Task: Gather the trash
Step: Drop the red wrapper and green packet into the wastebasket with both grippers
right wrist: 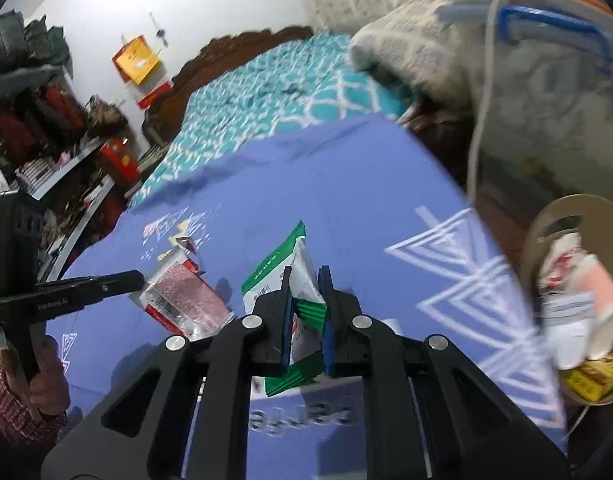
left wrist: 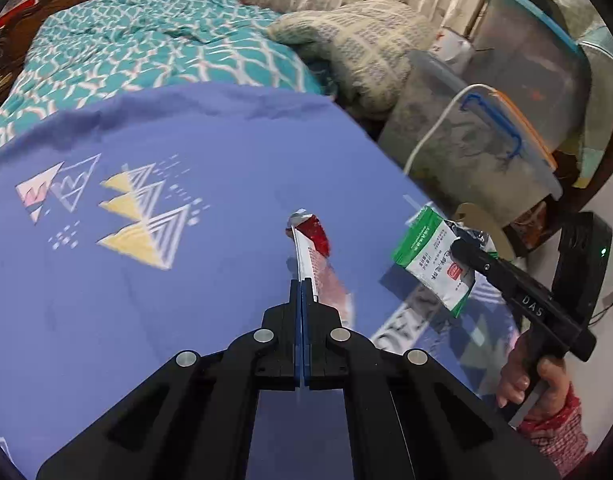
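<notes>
Bin: a round tan bin (right wrist: 546, 216) is seen beside the bed's edge, holding crumpled white, pink and yellow wrappers (right wrist: 578, 312).
Storage tubs: lidded translucent plastic tubs (left wrist: 486, 152) are stacked past the bed.
Surface: a blue sheet (left wrist: 166, 300) printed with triangles is spread over the bed; a teal patterned quilt (left wrist: 126, 48) lies beyond.
Left tongs (left wrist: 302, 284): closed on a flat red-and-white wrapper (left wrist: 312, 248), held above the sheet.
Right tongs (right wrist: 305, 276): clamped on a green-and-white sachet (right wrist: 302, 280), held above the sheet.
</notes>
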